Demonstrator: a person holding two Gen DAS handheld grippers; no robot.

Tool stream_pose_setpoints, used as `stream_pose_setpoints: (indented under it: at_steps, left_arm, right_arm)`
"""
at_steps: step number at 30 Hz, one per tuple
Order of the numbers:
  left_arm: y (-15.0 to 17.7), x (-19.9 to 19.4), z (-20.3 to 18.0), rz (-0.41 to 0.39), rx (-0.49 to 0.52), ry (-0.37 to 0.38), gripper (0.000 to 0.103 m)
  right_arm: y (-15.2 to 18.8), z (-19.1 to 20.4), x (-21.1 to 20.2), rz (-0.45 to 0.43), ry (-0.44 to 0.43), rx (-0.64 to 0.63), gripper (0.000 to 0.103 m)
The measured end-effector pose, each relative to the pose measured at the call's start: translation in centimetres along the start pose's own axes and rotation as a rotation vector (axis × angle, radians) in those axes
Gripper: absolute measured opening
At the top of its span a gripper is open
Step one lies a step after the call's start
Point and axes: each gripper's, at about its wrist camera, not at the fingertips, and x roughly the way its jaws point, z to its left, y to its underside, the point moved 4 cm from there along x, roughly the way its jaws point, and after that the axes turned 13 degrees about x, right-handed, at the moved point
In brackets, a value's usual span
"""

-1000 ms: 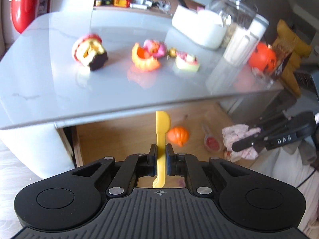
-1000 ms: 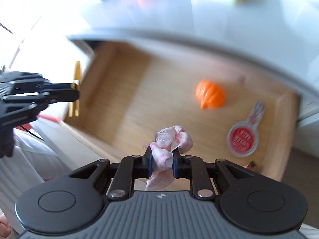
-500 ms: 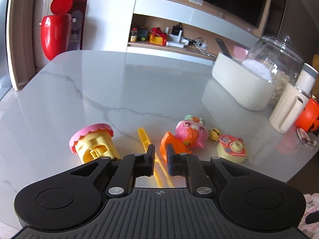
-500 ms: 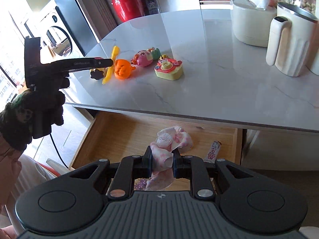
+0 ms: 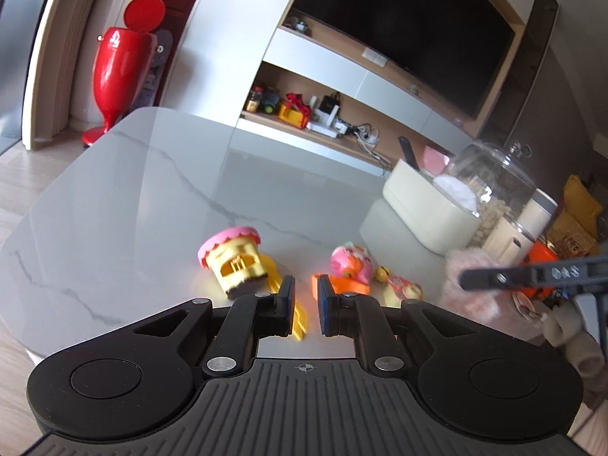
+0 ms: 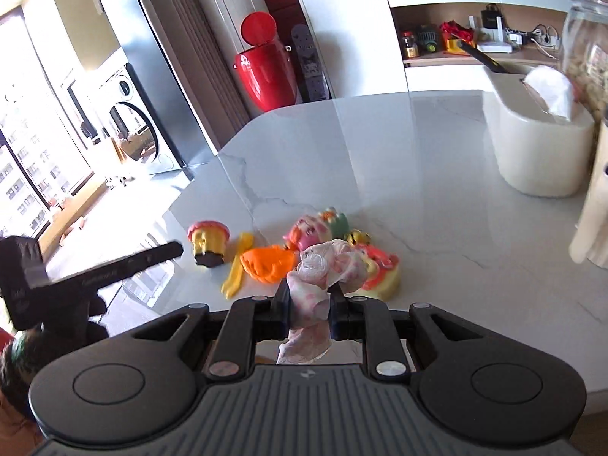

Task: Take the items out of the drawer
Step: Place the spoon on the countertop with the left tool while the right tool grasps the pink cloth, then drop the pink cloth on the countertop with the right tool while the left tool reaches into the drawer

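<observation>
My left gripper (image 5: 306,294) hovers over the near edge of the marble table (image 5: 152,209), open by a narrow gap and holding nothing. Just below its fingers a yellow spatula (image 5: 299,325) lies flat on the table, beside a yellow cupcake toy (image 5: 233,258). My right gripper (image 6: 309,300) is shut on a pink and white cloth (image 6: 326,266) and holds it above an orange pumpkin piece (image 6: 268,264), a pink toy (image 6: 306,230) and a yellow toy phone (image 6: 383,269). The drawer is out of view.
A cream tissue box (image 6: 539,144) stands at the table's right, with a glass jar (image 5: 494,186), a white jug (image 5: 520,231) and an orange pumpkin bucket (image 5: 539,258) near it. A red bin (image 5: 121,64) stands beyond the far left corner.
Both grippers rose from the drawer to table height. The left let go of the yellow spatula, which now lies on the table. The right carried the cloth over the toys.
</observation>
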Motion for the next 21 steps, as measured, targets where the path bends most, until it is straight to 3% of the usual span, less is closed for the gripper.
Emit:
stream_pose_setpoints:
  at_steps: [7, 9, 11, 14, 17, 21]
  left_arm:
    - [5.0, 1.3, -3.5, 0.205, 0.184, 0.091, 0.013]
    - [6.0, 1.8, -4.3, 0.259, 0.240, 0.107, 0.013]
    - [7.0, 2.1, -5.0, 0.299, 0.303, 0.119, 0.013]
    - [7.5, 2.8, -6.3, 0.327, 0.371, 0.145, 0.013]
    - [7.8, 3.6, -7.8, 0.343, 0.422, 0.185, 0.013]
    - [8.4, 5.1, -9.7, 0.374, 0.470, 0.242, 0.013]
  right_arm:
    - [-1.4, 2.2, 7.1, 0.000, -0.025, -0.008, 0.020]
    - [-1.4, 1.9, 8.6, 0.011, 0.002, -0.015, 0.032]
    - [-1.2, 1.3, 9.4, 0.005, 0.081, -0.033, 0.059]
    - [-1.1, 0.8, 8.6, -0.020, 0.124, -0.077, 0.065]
    - [-1.4, 0.5, 6.2, -0.052, 0.108, -0.091, 0.076]
    - [-1.8, -0.7, 1.7, -0.096, 0.083, -0.084, 0.082]
